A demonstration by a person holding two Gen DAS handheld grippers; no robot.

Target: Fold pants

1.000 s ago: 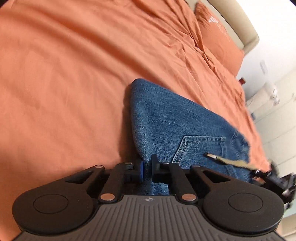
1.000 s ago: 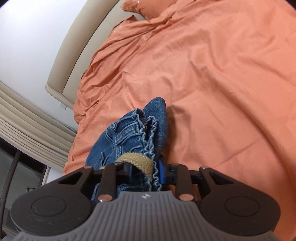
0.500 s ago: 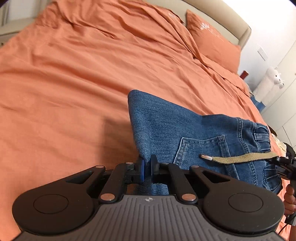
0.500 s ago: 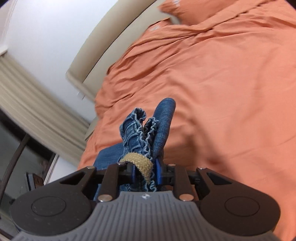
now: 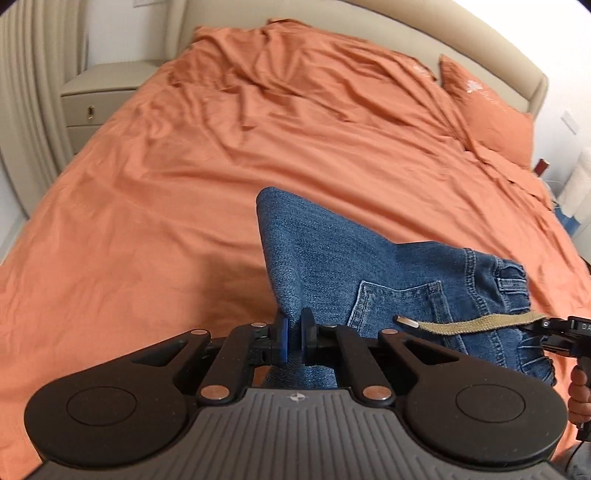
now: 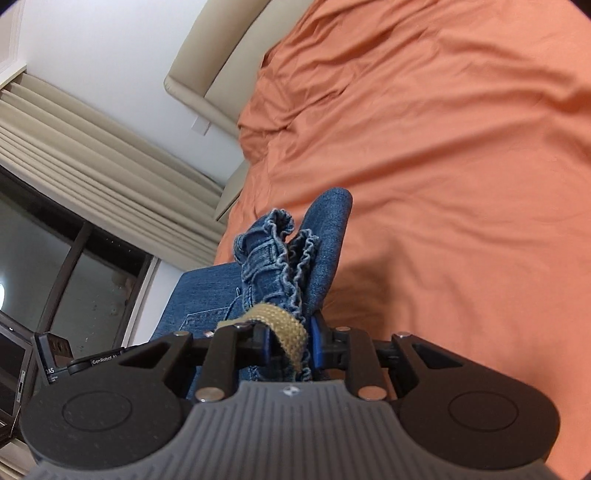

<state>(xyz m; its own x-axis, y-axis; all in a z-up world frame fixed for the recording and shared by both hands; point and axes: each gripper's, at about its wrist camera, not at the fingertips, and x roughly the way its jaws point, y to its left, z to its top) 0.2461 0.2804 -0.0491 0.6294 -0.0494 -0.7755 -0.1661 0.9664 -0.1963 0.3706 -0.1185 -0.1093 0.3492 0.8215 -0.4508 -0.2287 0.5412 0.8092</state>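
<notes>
Blue denim pants (image 5: 354,269) hang in the air above the orange bed, held at both ends. My left gripper (image 5: 291,338) is shut on a folded edge of the denim, with the back pocket (image 5: 399,306) just to its right. My right gripper (image 6: 290,345) is shut on the gathered waistband (image 6: 280,258) and its tan drawstring (image 6: 284,325). The drawstring (image 5: 461,325) also hangs across the pocket in the left wrist view, and the right gripper shows at that view's right edge (image 5: 565,334).
The orange bedspread (image 5: 221,166) fills the space under the pants. An orange pillow (image 5: 484,107) and beige headboard (image 5: 369,33) lie at the far end. A nightstand (image 5: 96,99) stands far left. Curtains (image 6: 92,147) and a window (image 6: 55,266) show left in the right wrist view.
Both grippers have lifted and tilted upward with the pants still held; the headboard, nightstand and window have come into view. The grips have not changed.
</notes>
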